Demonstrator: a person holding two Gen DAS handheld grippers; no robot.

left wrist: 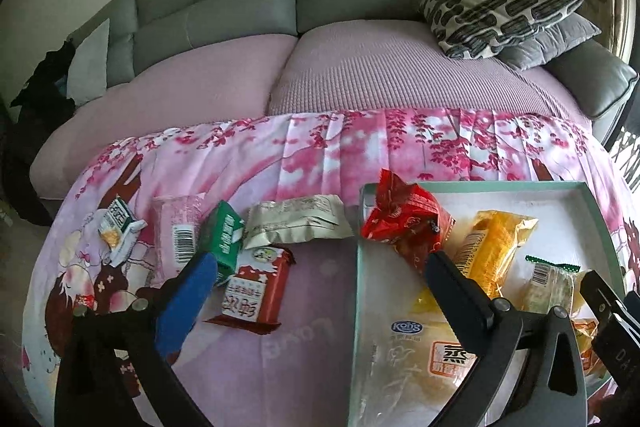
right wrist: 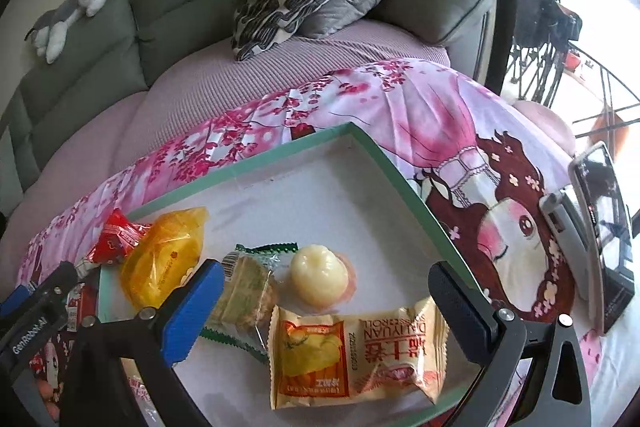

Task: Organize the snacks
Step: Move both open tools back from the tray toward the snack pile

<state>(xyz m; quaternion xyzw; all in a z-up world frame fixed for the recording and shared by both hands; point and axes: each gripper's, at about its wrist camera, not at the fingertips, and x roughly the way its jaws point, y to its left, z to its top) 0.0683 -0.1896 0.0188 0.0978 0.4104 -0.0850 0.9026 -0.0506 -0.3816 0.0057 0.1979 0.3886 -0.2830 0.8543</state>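
Left wrist view showed your left gripper (left wrist: 320, 267) spread wide and empty beside the tray (left wrist: 592, 203), while 5 light, crinkly, slippery packets (left wrist: 256, 291) lay on the cloth (left wrist: 312, 147), best pinched mid-body.

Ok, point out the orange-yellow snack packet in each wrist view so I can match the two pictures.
Left wrist view: orange-yellow snack packet lies in the tray, right of centre, beside the red packet.
Right wrist view: same packet at lower left, by the tray's left wall.
Shared landmark: the tray's green rim.
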